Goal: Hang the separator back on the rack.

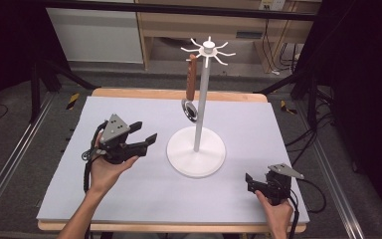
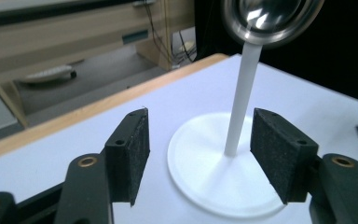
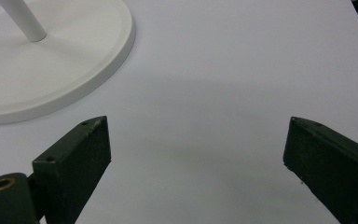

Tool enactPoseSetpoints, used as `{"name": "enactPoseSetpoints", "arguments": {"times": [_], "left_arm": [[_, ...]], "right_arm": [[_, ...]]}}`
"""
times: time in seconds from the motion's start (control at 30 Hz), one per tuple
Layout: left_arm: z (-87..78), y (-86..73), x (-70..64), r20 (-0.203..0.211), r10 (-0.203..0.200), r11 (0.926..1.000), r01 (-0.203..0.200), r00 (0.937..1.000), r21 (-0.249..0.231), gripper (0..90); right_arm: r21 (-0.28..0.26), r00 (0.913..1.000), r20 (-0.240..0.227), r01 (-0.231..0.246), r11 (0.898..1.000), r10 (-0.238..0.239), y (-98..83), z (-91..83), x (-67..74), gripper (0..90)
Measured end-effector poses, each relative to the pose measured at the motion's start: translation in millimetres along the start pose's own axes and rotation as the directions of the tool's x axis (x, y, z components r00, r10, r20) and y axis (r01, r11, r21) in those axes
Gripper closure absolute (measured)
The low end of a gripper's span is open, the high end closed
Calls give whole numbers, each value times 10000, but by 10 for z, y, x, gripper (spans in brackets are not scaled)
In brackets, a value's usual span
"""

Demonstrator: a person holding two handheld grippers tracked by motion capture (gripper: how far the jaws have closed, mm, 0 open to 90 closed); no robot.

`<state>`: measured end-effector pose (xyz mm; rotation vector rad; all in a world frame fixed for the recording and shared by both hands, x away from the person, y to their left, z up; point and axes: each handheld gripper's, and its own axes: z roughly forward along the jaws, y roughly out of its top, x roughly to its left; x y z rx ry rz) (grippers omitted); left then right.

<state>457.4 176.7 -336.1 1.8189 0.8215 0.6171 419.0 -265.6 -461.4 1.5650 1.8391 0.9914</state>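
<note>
A: Pale grey table top [image 1: 129, 199], wooden edging at the far side, dark floor and cables round it. What's on it?

B: White hook stand [image 1: 197, 149], round base, thin pole, ring of hooks on top. One ladle [image 1: 191, 89] hangs from a hook, brown handle up, steel bowl down beside the pole.

A: Left gripper [image 1: 146, 139]?

B: Jaws spread wide, nothing between them. In the left gripper view [image 2: 198, 154] the pole rises just ahead of the gap, nearer the right-hand jaw, and the ladle bowl [image 2: 270, 21] sits above and beyond the jaw tips.

A: Right gripper [image 1: 250, 181]?

B: Also wide and empty, low over bare table. In its own view [image 3: 198, 158] the stand's base [image 3: 74, 70] lies ahead and left of the left-hand jaw, well apart.

A: Step in hand?

B: Looks like an approach to the hanging ladle, no contact yet. Next move likely calls for raising the left jaws to handle height, closing there, then lifting up off the hook.

A: Room?

B: Plenty on both sides. The pole is close behind the ladle; a nudge could rock the stand.
</note>
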Motion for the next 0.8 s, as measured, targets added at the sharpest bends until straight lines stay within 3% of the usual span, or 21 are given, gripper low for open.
{"name": "enactPoseSetpoints", "arguments": {"times": [0.23,0.43,0.6,0.8], "left_arm": [[25,-358,104,-216,-437,9980,447,9988,456,330],[-10,-688,228,-561,-781,9919,832,9954,956,307],[-70,-1005,365,-1017,-1049,9827,1187,9893,1418,300],[-175,-1245,496,-1419,-1533,9738,1739,9779,1465,299]], "right_arm": [[31,10000,45,-26,10000,26,-4,5,-7,76],[141,9996,259,-153,9998,150,-11,5,-21,73],[274,9992,364,-154,9995,144,-21,16,-28,73],[423,9989,458,-150,9990,131,-32,24,-45,73]]}}
